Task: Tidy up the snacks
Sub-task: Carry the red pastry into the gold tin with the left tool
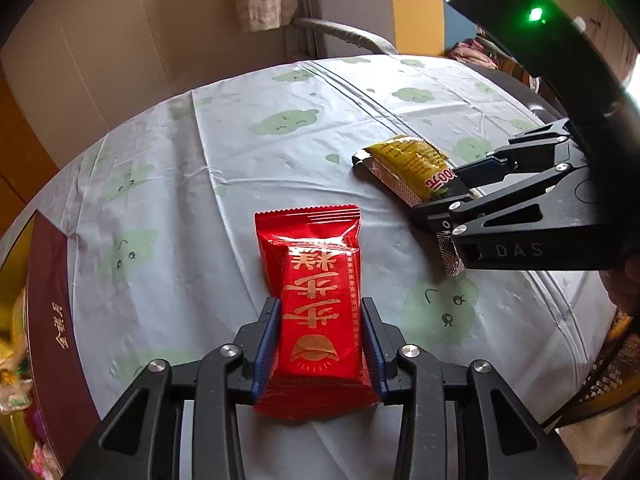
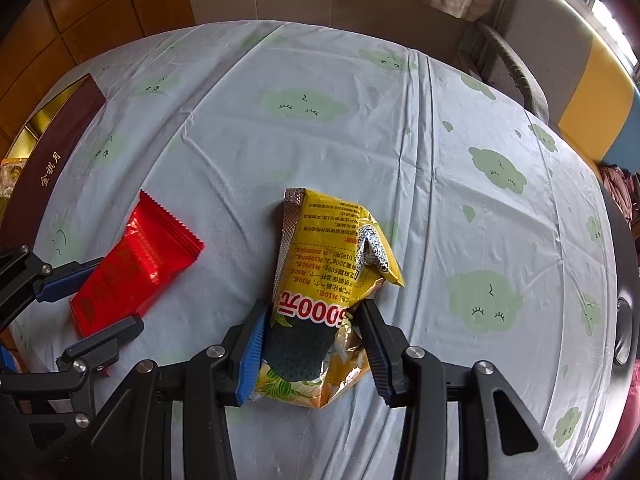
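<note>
Snacks lay on the counter under its pale cloth with green cloud faces: a red packet and a yellow packet, near each other toward the middle of the counter. Your left gripper had its blue pads pressed against both long sides of the red packet, pinching it while the packet's far end still rested flat on the cloth. Your right gripper was pinching the crumpled lower end of the yellow packet, whose silver seam and upper half lay on the cloth ahead of the fingers. From the right wrist view, the red packet sat to the left of the yellow one, with the left gripper straddling its near end. A dark maroon box with gold lettering stood at the counter's left edge, other wrapped snacks showing inside it. A grey armchair stood beyond the far edge.
</note>
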{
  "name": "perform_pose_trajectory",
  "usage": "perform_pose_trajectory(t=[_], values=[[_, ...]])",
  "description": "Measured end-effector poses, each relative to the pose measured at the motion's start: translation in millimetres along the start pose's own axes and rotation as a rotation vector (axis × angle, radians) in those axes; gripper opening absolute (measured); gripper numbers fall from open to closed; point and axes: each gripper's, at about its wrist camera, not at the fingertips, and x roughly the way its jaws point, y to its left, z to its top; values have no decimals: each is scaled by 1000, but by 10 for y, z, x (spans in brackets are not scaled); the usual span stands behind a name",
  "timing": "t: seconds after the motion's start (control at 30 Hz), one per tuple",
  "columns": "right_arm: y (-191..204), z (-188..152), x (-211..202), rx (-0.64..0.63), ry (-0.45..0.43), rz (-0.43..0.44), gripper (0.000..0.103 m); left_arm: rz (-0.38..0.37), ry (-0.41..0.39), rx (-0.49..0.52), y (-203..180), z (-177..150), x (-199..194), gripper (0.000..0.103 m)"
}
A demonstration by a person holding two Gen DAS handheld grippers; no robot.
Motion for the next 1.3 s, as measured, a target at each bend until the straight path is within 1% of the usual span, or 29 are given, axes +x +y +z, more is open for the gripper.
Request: perform_pose_trajectory(t=[0.13, 0.27, 0.5, 0.7, 0.9, 1.0, 1.13, 1.3], values=[[6, -7, -17, -15, -6, -9, 46, -2, -34, -34, 24, -22, -91, 39], [36, -26, -21, -32, -14, -22, 46, 19, -104, -55, 37, -12, -342, 39], [107, -59, -63, -48, -23, -36, 46, 69, -174, -115, 139, 31, -682, 39], [120, -72, -73, -50, -28, -33, 46, 103, -193, -161, 276, -20, -846, 39], [70, -76, -67, -49, -33, -21, 47, 126, -196, -200, 413, -103, -915, 39], [79, -85, -66, -63, -40, -34, 46, 134, -197, -227, 499, -159, -960, 39], [147, -113, -74, -98, -56, -60, 45, 161, -206, -262, 627, -221, -1025, 39], [186, -139, -94, -104, -64, -66, 45, 211, -219, -317, 834, -304, -1113, 39]])
